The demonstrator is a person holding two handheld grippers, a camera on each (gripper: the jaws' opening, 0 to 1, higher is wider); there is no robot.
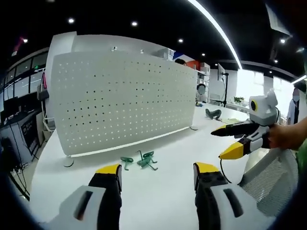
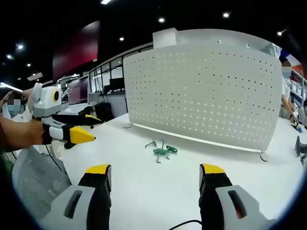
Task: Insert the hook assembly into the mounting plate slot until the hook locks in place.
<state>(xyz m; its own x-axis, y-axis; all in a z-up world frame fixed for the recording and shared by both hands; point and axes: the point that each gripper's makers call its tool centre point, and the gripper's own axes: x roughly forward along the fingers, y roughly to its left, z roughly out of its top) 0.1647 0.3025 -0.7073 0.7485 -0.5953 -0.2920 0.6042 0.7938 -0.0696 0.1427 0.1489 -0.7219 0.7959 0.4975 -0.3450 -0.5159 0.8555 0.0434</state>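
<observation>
In the left gripper view, my left gripper [image 1: 157, 173] rises from the bottom of the frame with its yellow-tipped jaws spread wide and nothing between them, above the bare white desk [image 1: 163, 201]. Just beyond the jaw tips, a little left of centre, the green hooks [image 1: 140, 160] lie in a small cluster on the desk, touching or nearly touching one another, close in front of the foot of the white perforated mounting plate [image 1: 120, 103], which stands upright across the upper left and centre of the frame. My right gripper [image 1: 229, 141] comes in from the right edge at mid-height, held in my hand [image 1: 288, 135], its yellow tips parted and empty, above a mesh chair back [image 1: 271, 179] at lower right. In the right gripper view, my right gripper [image 2: 156, 173] stands at the bottom with its jaws wide apart, holding nothing, over the same desk. The hooks [image 2: 161, 152] lie near the centre of the frame, just short of the mounting plate [image 2: 206, 96], which fills the upper right. My left gripper [image 2: 85, 128] reaches in from the left at mid-height, tips slightly apart and empty, well clear of the hooks. A person [image 2: 286, 88] stands at the far right edge behind the plate.
</observation>
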